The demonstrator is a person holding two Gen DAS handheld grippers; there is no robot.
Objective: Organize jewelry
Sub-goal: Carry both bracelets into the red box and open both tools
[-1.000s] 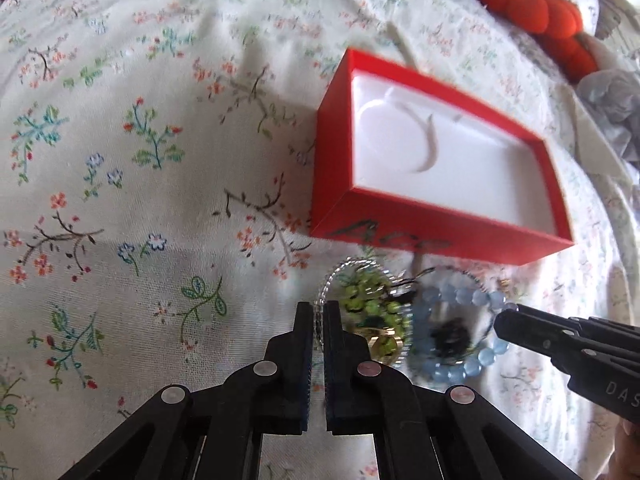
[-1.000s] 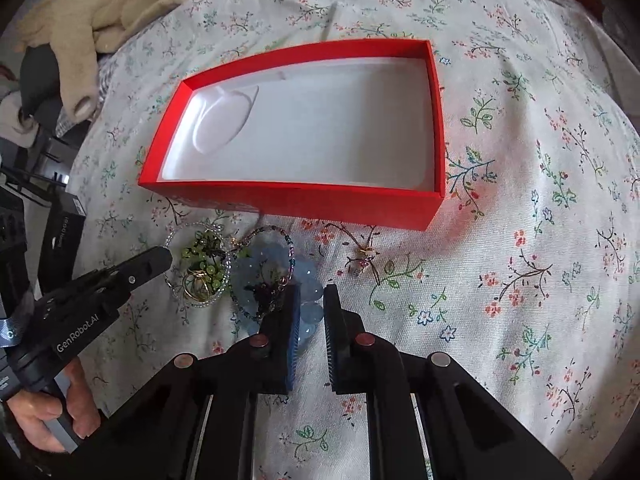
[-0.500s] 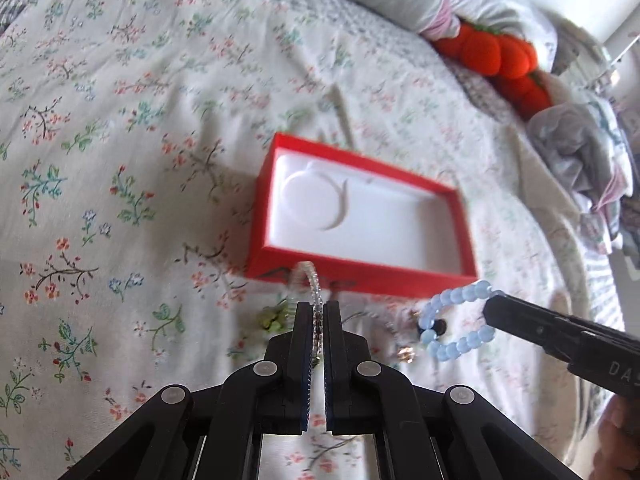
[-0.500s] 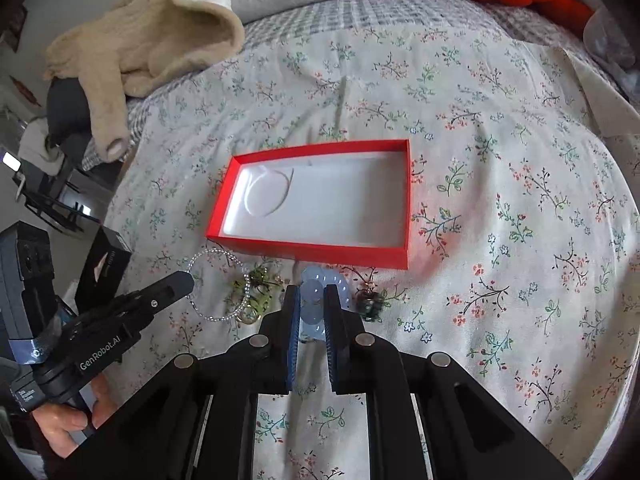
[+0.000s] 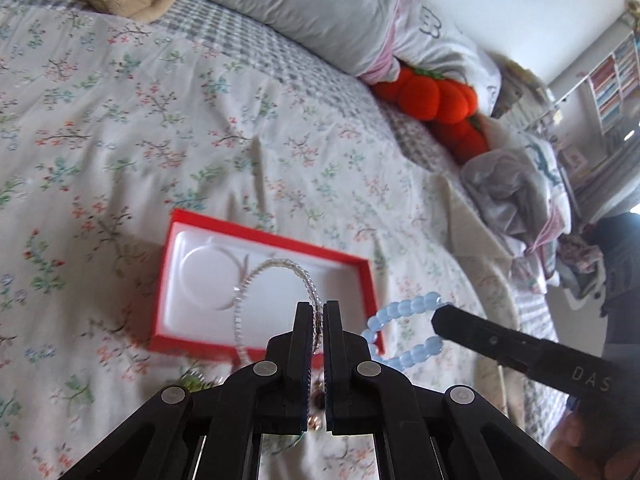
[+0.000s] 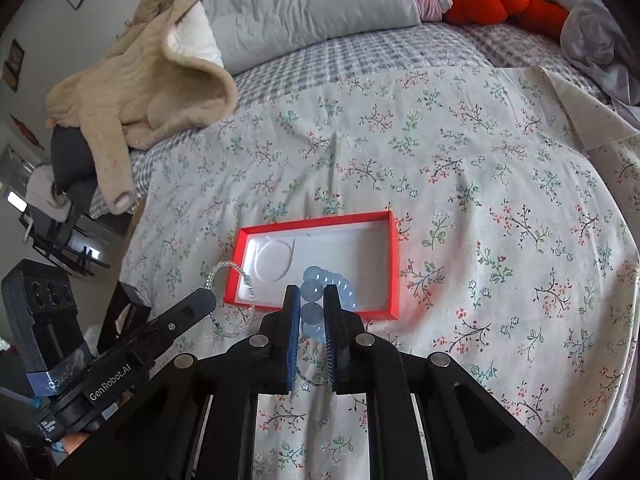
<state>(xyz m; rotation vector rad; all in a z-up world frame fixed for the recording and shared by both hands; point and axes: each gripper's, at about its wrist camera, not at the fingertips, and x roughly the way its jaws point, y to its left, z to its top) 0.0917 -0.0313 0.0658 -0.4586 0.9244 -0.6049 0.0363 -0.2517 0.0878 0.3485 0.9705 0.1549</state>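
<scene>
The left hand-held gripper [image 5: 317,312] has its jaws pressed together on a clear beaded bracelet [image 5: 276,268], whose loop stands up in the air in front of the fingers. The right hand-held gripper [image 6: 311,300] is nearly closed, pinching a pale blue beaded bracelet [image 6: 314,290] between its pads, the beads bunched above the fingertips. Both bracelets hang lifted clear of the floral bedspread [image 6: 500,184]. The open red jewelry box [image 6: 394,264] with its white lining lies on the bed just beyond both grippers. More small jewelry [image 5: 192,380] lies blurred on the bedspread by the box's near edge.
</scene>
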